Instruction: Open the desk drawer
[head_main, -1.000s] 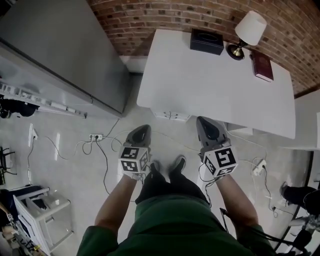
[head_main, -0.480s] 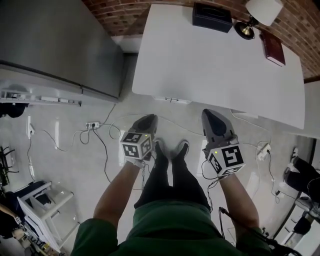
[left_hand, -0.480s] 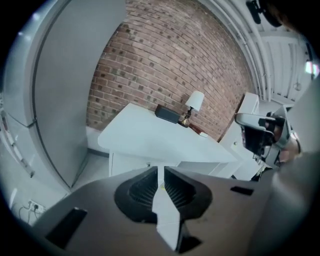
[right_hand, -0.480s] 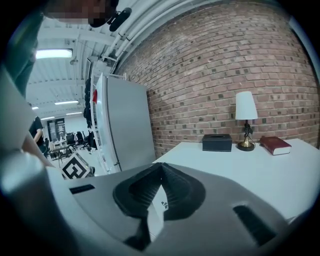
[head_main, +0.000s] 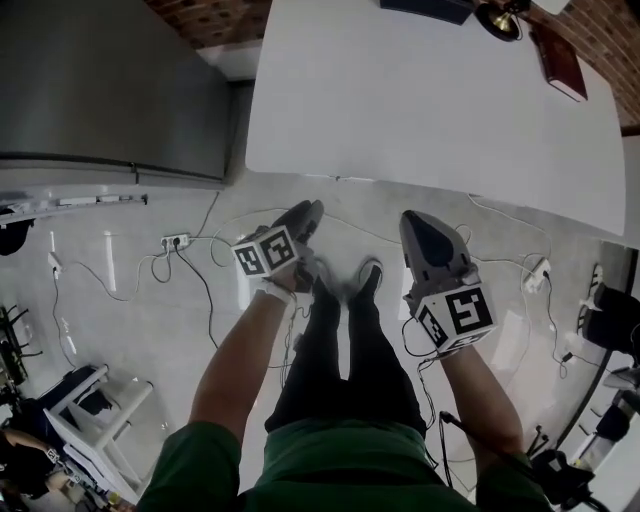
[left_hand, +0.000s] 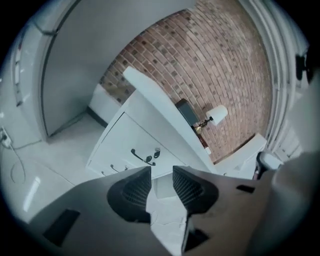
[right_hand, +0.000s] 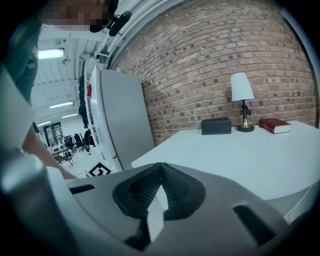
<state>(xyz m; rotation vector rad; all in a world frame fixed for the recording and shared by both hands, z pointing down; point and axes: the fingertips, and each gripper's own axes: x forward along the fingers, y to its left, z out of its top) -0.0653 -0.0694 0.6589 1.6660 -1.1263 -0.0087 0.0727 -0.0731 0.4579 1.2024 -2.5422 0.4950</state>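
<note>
Desk drawer (left_hand: 125, 140) shut (black handle (left_hand: 141, 157)); left gripper (left_hand: 161, 171) fingers just opening, empty; right gripper (right_hand: 160, 168) clenched.

white desk (head_main: 430, 110) and drawer (left_hand: 129, 137) with a dark handle (left_hand: 141, 157); red-brown brick wall (right_hand: 210, 60); black box (right_hand: 216, 125); dark red book (right_hand: 274, 125); lamp (right_hand: 242, 87) with white shade and brass foot; grey left gripper (left_hand: 161, 171) and right gripper (right_hand: 161, 166) with black ribbed pads and black-and-white square markers; pale grey floor (head_main: 130, 270).

Red brick wall (right_hand: 210, 60) at back; pale glossy floor (head_main: 120, 340); tall grey metal cabinet (head_main: 100, 80), poss. a fridge, on left; ceiling strip light (right_hand: 50, 52) lit.
</note>
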